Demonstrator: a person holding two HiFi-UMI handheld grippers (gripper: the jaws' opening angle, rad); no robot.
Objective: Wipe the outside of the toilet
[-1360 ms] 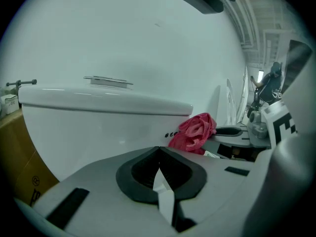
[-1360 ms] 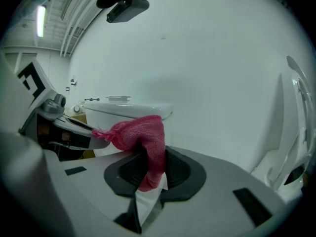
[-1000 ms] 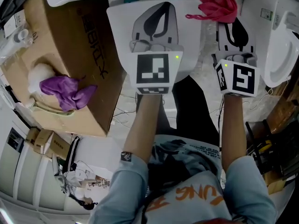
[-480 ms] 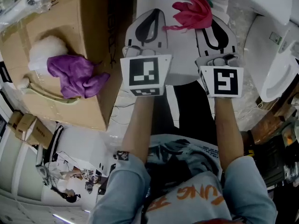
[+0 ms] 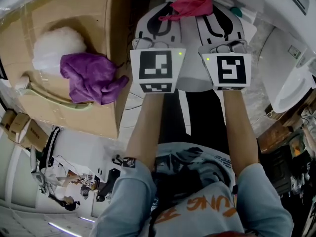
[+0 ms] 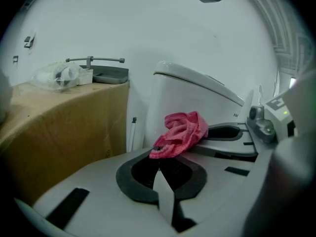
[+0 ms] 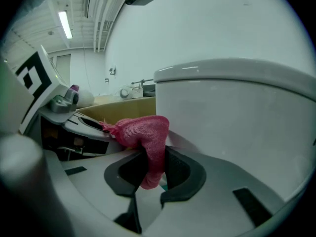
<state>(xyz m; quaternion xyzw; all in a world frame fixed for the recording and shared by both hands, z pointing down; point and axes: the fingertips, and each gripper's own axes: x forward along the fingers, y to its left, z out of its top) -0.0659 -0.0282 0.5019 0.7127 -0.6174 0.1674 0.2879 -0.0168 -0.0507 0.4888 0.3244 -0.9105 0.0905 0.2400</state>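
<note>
Where the right gripper [image 7: 154,169] closes its jaws, we find them pinching a pink knitted cloth [image 7: 140,132], which bunches above the fingertips just in front of the white ceramic toilet [image 7: 237,107] and its cistern wall. We read the left gripper [image 6: 160,157] jaws as pressed together; the cloth edge meets their tips, and we cannot tell whether it is caught. A crumpled purple cloth [image 5: 91,78] lies on the brown cardboard box [image 5: 64,14], at the edge nearest the grippers.
</note>
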